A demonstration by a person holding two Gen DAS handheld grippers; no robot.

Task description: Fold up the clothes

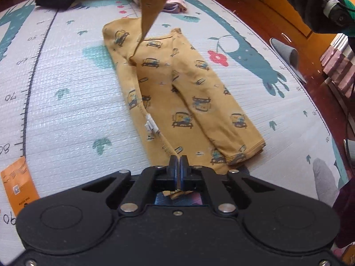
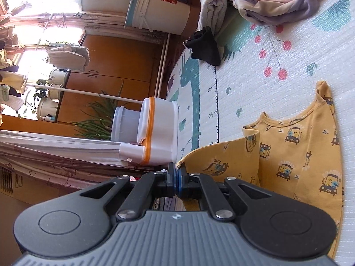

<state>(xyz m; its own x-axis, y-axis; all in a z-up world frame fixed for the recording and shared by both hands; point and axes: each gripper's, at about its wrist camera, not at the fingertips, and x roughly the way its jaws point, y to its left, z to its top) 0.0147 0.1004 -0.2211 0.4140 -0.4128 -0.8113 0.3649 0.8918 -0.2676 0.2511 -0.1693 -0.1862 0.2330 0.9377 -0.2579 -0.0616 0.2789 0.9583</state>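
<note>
Lay on the play mat (image 1: 66, 102): yellow car-print shirt (image 1: 182, 93), partly folded. Pinched its near hem in the left gripper (image 1: 178, 161), jaws closed on the cloth. Lifted a sleeve edge in the right gripper (image 2: 176, 173), also clamped on fabric.

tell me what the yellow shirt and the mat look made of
Yellow shirt: soft knit, likely cotton jersey, matte; it creases and drapes, with stitched hems. Mat: probably foam with a slightly glossy printed plastic skin; embossed grid texture catches the light.
</note>
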